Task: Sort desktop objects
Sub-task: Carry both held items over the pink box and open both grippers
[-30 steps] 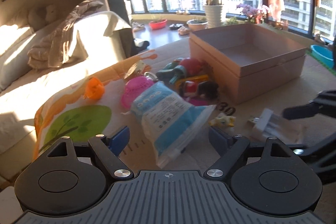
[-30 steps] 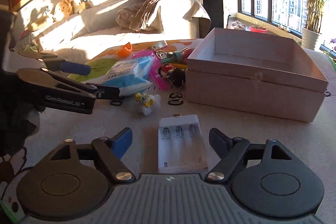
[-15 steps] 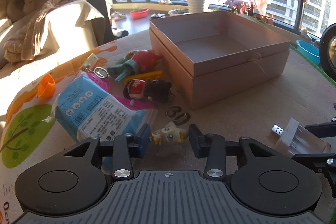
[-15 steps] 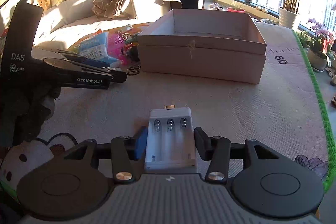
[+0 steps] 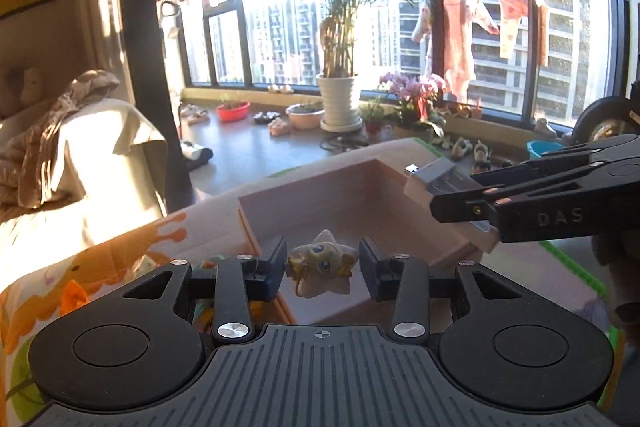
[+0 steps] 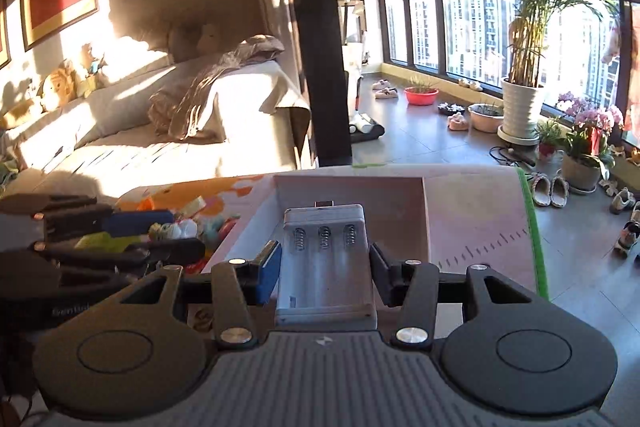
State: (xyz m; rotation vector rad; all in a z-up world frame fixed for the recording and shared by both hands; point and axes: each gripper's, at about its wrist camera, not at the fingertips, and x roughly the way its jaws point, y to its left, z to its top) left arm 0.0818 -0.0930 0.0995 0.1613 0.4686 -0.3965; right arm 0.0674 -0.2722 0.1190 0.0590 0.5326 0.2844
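My left gripper point(image 5: 322, 267) is shut on a small yellow star-shaped toy point(image 5: 320, 261), held in the air over the open pink box point(image 5: 360, 183). In the right wrist view, my right gripper point(image 6: 326, 267) is shut on a white battery case point(image 6: 324, 259) with three spring slots, also raised above the box point(image 6: 352, 187). The left wrist view shows the right gripper point(image 5: 456, 191) coming in from the right with the battery case point(image 5: 434, 175) over the box's far corner. The left gripper point(image 6: 160, 235) shows at the left of the right wrist view.
A pile of small toys point(image 6: 208, 223) lies on the printed mat left of the box. The mat's green edge point(image 6: 532, 227) marks the table's right side. Beyond are a sofa point(image 6: 160, 131), potted plants point(image 5: 338, 103) and windows.
Both grippers closed on their objects, the left on the star toy and the right on the battery case. Both lifted off the table and moved forward over the box.
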